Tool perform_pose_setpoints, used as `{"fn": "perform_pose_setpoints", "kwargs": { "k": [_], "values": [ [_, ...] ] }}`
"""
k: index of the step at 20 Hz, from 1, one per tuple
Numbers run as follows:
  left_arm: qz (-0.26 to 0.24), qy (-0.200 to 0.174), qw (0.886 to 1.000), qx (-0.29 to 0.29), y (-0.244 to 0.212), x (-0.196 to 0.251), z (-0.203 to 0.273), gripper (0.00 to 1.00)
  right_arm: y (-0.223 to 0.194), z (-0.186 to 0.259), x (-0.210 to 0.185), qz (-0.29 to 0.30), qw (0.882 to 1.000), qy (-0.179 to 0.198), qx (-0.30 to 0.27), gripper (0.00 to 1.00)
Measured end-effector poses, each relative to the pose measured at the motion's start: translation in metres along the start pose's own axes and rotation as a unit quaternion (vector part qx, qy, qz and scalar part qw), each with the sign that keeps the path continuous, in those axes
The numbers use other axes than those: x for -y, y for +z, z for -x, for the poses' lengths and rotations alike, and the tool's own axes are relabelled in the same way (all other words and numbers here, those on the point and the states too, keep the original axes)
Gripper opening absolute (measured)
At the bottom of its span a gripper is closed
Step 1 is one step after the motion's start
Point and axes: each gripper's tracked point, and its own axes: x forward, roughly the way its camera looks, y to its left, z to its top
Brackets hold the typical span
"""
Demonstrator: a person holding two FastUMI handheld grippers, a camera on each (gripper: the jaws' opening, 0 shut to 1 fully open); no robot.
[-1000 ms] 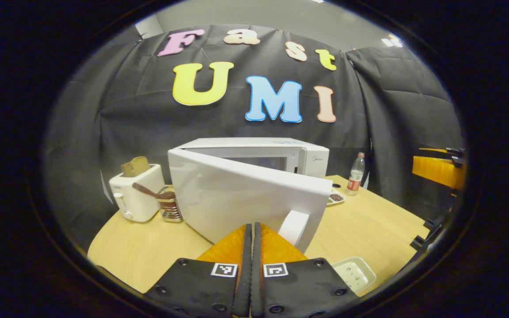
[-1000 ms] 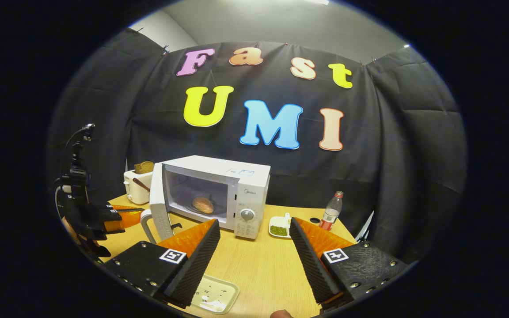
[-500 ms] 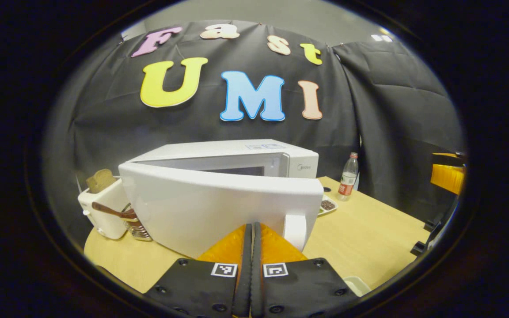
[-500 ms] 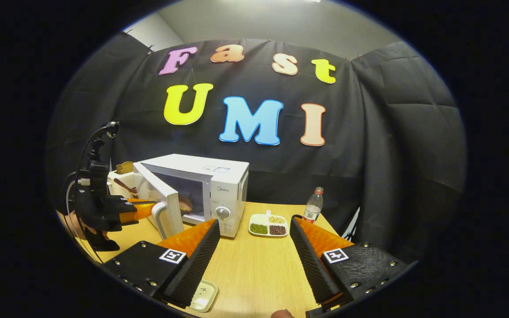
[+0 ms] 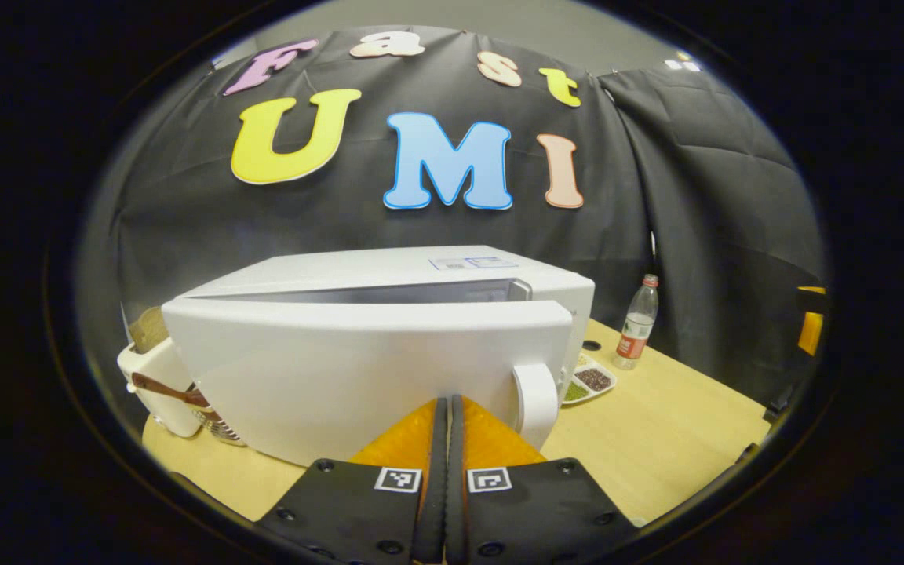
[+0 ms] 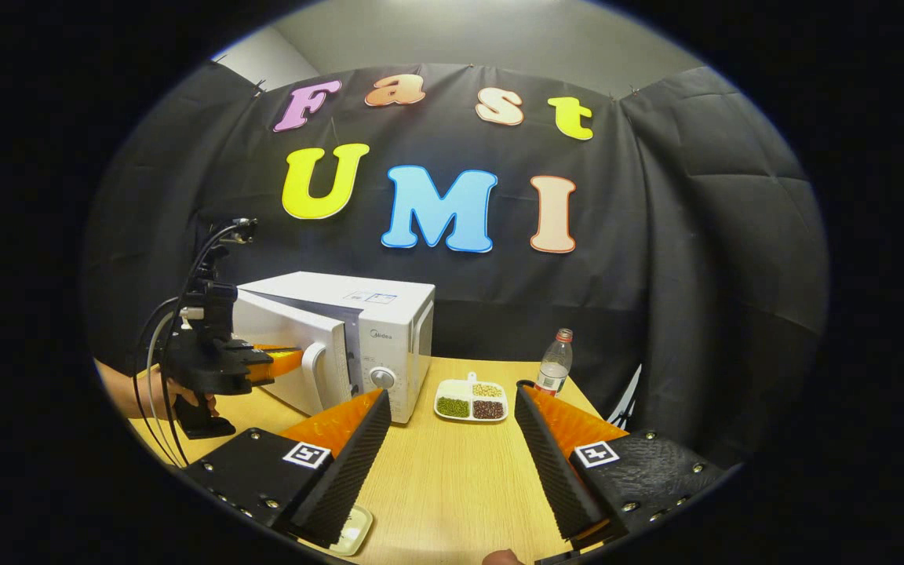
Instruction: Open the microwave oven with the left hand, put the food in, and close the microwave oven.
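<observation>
microwave door (image 5: 358, 369) ajar; left gripper (image 5: 446, 404) seemingly touching.

Microwave (image 6: 358, 329), door (image 6: 295, 353) ajar; left gripper (image 6: 283, 359) apparently touching door. Right gripper (image 6: 448, 439), fingers spread. Divided dish (image 6: 472, 400), bottle (image 6: 554, 369), wooden table (image 6: 452, 486).

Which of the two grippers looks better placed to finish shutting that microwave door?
Left: the left gripper, fingers together, is right at the microwave door, slightly ajar. The right gripper hangs open over the table, farther off.
</observation>
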Motion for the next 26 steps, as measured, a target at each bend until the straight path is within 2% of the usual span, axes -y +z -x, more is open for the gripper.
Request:
{"fn": "perform_pose_setpoints", "kwargs": {
  "k": [6, 9, 17, 19, 20, 21, 22, 24, 26],
  "values": [
    [-0.003, 0.007, 1.0, 0.007, 0.009, 0.002, -0.024, 0.07, -0.003, -0.012, 0.011, 0.0, 1.0, -0.007, -0.004, 0.97],
    [0.001, 0.02, 1.0, 0.01, 0.011, -0.001, -0.033, 0.07, -0.005, -0.016, 0.013, 0.006, 1.0, 0.001, -0.003, 0.97],
    [0.028, 0.047, 0.998, 0.014, 0.012, 0.0, -0.036, 0.08, -0.001, -0.047, 0.012, 0.021, 0.999, 0.049, 0.003, 0.97],
    [0.025, 0.058, 0.998, 0.018, 0.013, -0.001, -0.04, 0.08, -0.002, -0.053, 0.013, 0.017, 0.998, 0.061, 0.004, 0.97],
    [0.013, 0.066, 0.998, 0.02, 0.017, -0.003, -0.047, 0.11, -0.002, -0.057, 0.015, 0.015, 0.998, 0.065, 0.003, 0.97],
    [0.01, 0.063, 0.998, 0.001, 0.007, 0.003, -0.051, 0.04, -0.003, -0.058, 0.015, 0.013, 0.998, 0.069, 0.001, 0.97],
    [0.004, 0.061, 0.998, 0.003, 0.008, 0.007, -0.053, 0.09, -0.004, -0.059, 0.018, 0.012, 0.998, 0.069, 0.002, 0.97],
    [-0.007, 0.065, 0.998, -0.001, 0.012, 0.011, -0.049, 0.09, -0.002, -0.057, 0.024, 0.007, 0.998, 0.063, 0.005, 0.98],
    [0.002, 0.06, 0.998, 0.017, 0.024, 0.02, -0.039, 0.08, 0.0, -0.051, 0.024, 0.002, 0.998, 0.058, 0.011, 0.97]
  ]
}}
